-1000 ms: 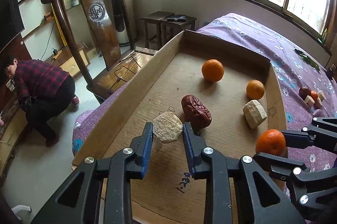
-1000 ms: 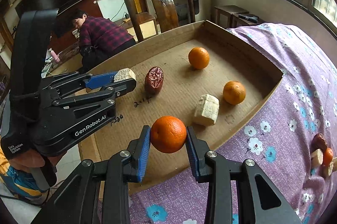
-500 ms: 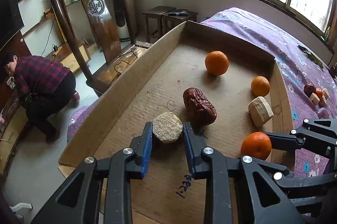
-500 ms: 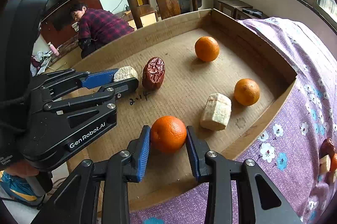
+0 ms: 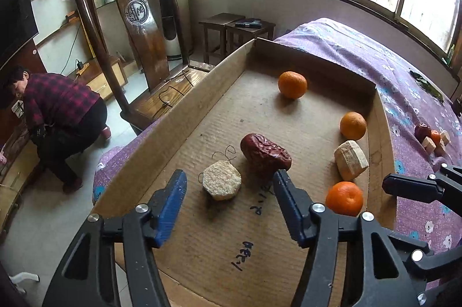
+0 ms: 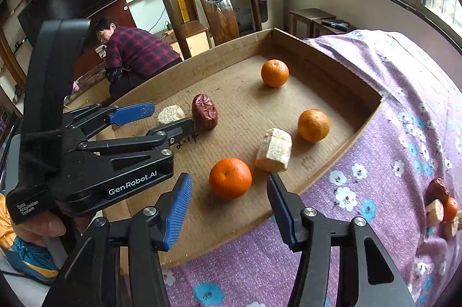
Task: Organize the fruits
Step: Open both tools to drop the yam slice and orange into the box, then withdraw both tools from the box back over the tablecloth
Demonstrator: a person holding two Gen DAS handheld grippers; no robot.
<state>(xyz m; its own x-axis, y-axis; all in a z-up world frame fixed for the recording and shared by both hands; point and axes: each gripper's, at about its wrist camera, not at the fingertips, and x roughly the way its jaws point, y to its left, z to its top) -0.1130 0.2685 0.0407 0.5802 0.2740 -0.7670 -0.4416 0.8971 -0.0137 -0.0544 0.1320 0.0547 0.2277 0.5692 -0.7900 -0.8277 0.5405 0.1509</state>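
Both grippers have just been opening and neither is clamped on anything: the left gripper (image 5: pixel 228 185) has let go of the pale round chunk (image 5: pixel 221 183), which sits in the cardboard tray (image 5: pixel 184 102) near its front edge, touching the red date (image 5: pixel 265 153). The right gripper (image 6: pixel 229 188) straddles the orange (image 6: pixel 230 177) without touching it, near the tray's front right edge beside a pale block (image 6: pixel 274 150).

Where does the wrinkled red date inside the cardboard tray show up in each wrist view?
Left wrist: red date sits centre frame, just beyond the left gripper's right-hand finger, beside the pale round chunk.
Right wrist: red date lies left of centre, at the tip of the left gripper, which reaches in from the left.
Shared landmark: the far orange near the cardboard tray's back wall.
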